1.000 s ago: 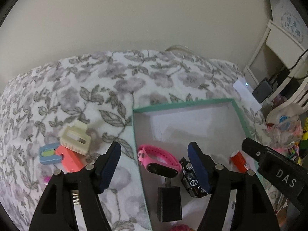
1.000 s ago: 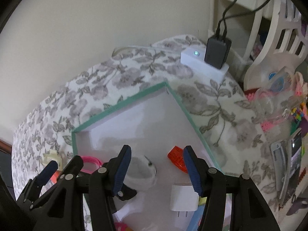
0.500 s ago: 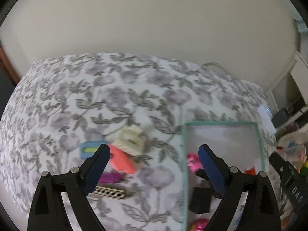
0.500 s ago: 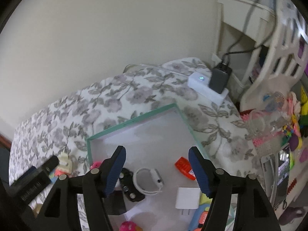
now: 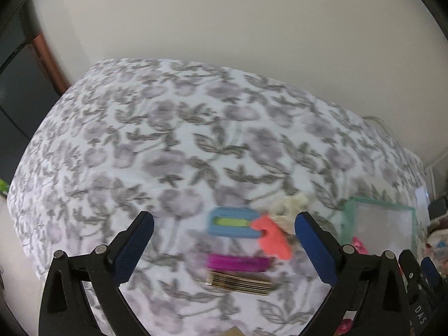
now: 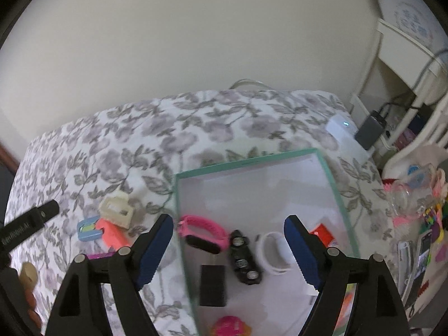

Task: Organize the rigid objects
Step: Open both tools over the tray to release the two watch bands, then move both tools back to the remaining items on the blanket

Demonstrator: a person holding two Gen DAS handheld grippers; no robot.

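Observation:
My left gripper (image 5: 224,247) is open and empty above loose items on the floral bedspread: a blue clip (image 5: 232,222), a coral piece (image 5: 273,238), a cream claw clip (image 5: 291,205), a magenta bar (image 5: 238,263) and a gold striped bar (image 5: 240,281). My right gripper (image 6: 228,250) is open and empty over the teal-rimmed white tray (image 6: 252,162), which also shows in the left wrist view (image 5: 347,212). The tray holds a pink wristband (image 6: 204,232), a black toy car (image 6: 245,257), a white ring (image 6: 273,252), a black block (image 6: 212,284) and a red piece (image 6: 322,232).
The left gripper's body (image 6: 28,224) shows at the left of the right wrist view. A white box with a light (image 6: 344,131) and a grey charger (image 6: 369,131) sit at the bed's far right. Toys and clutter (image 6: 420,196) lie right of the bed. A wall stands behind.
My left gripper has swung left, away from the tray, and now hangs over the loose items on the bedspread. My right gripper has pulled back and up, widening its view of the tray.

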